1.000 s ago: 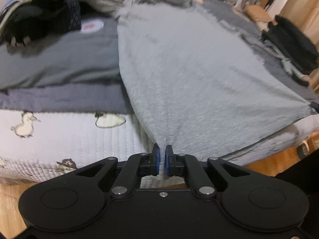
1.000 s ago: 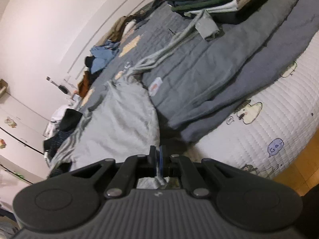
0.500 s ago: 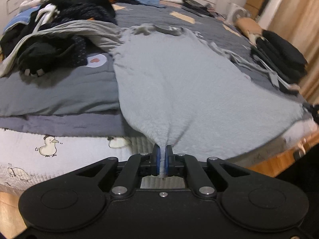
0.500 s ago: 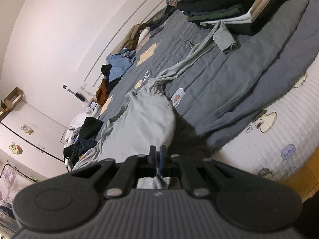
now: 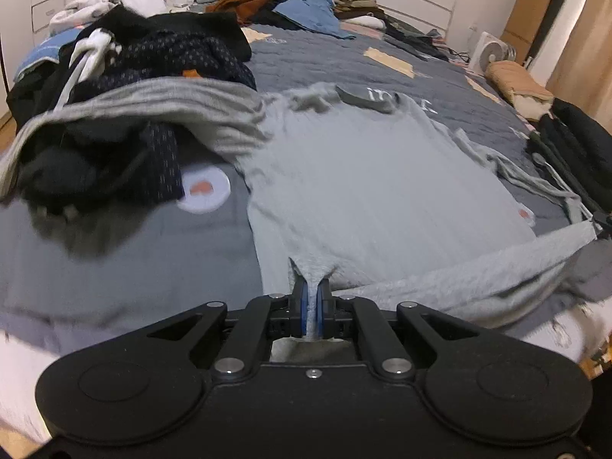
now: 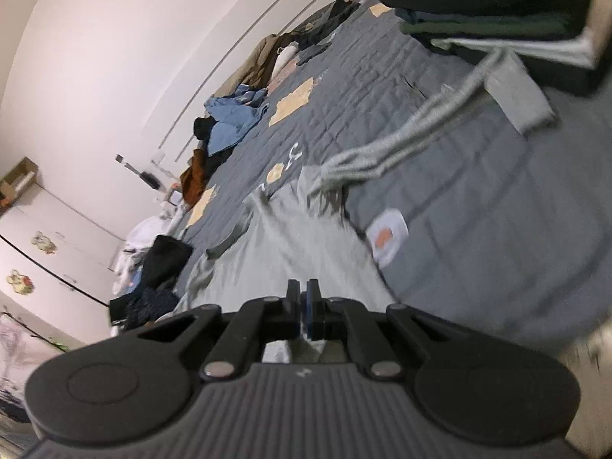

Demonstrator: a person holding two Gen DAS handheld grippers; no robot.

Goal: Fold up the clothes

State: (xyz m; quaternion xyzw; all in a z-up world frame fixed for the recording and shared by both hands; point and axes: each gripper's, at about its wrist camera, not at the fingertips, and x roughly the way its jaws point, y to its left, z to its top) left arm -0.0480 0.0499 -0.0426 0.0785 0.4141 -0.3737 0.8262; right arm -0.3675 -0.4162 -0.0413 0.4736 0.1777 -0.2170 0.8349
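Nearby, dark clothes (image 5: 126,88) pin the grey sweater's (image 5: 375,191) sleeve (image 5: 153,103).

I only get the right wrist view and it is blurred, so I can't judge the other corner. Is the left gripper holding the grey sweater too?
Observer: Yes. The left gripper is shut on the near hem of the grey sweater, with cloth pinched between its jaws.
Operator: How does the hem lie between the two grippers?
Observer: From the left jaws, the hem runs off to the right as a loose, slightly sagging band.
Operator: And the sleeve on that side?
Observer: That sleeve is draped over a pile of dark clothes, not laid flat on the bed cover.
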